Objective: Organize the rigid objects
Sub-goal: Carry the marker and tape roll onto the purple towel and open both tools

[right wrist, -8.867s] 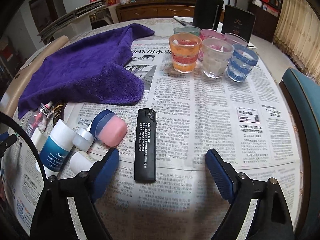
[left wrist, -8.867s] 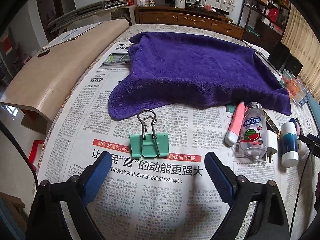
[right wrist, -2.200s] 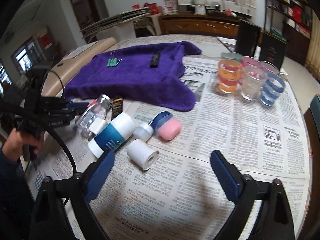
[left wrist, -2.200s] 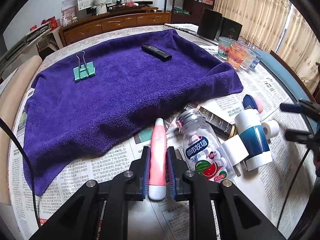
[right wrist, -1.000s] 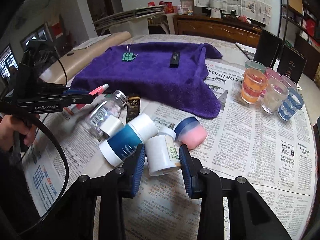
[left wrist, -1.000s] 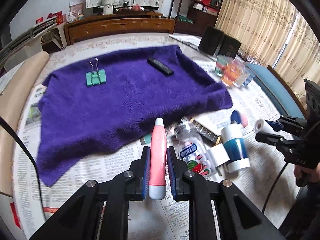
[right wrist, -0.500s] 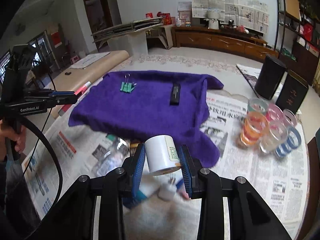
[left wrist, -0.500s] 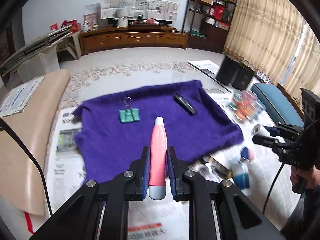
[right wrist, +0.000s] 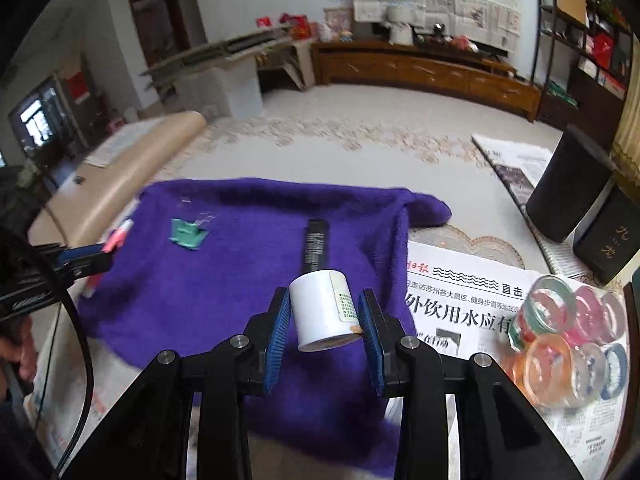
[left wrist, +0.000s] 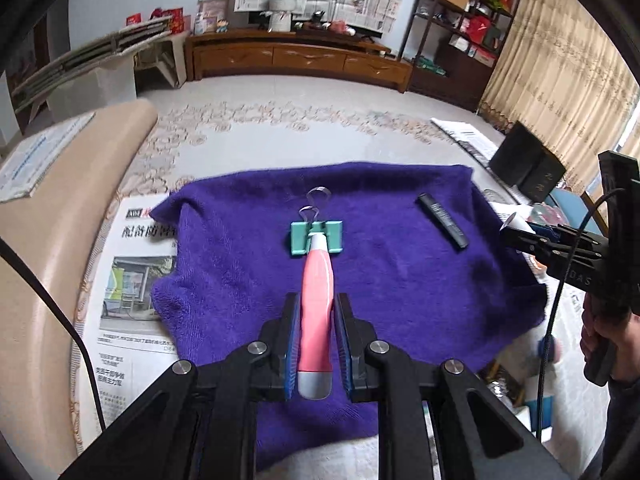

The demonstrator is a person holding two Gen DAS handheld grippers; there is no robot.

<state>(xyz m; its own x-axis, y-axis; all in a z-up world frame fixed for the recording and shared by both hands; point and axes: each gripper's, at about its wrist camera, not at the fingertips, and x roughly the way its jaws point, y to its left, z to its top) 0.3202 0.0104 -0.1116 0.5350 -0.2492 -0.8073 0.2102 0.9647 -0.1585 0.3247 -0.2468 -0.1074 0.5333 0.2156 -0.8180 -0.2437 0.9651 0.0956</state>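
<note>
Purple towel (left wrist: pixel 400 280) carries a green binder clip (left wrist: pixel 316 238) and, apparently, a black lighter (left wrist: pixel 442 220). Left gripper (left wrist: pixel 316 344) clamps a pink tube (left wrist: pixel 317 300). Right gripper (right wrist: pixel 325 330) grasps a white bottle (right wrist: pixel 320 308).

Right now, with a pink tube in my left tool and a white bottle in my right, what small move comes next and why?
Probably lower the left tool and lay the pink tube on bare purple towel beside the green binder clip. The clip and the black lighter already lie there, and both tools hang above the towel, so it looks like the collecting spot; the white bottle can follow.
</note>
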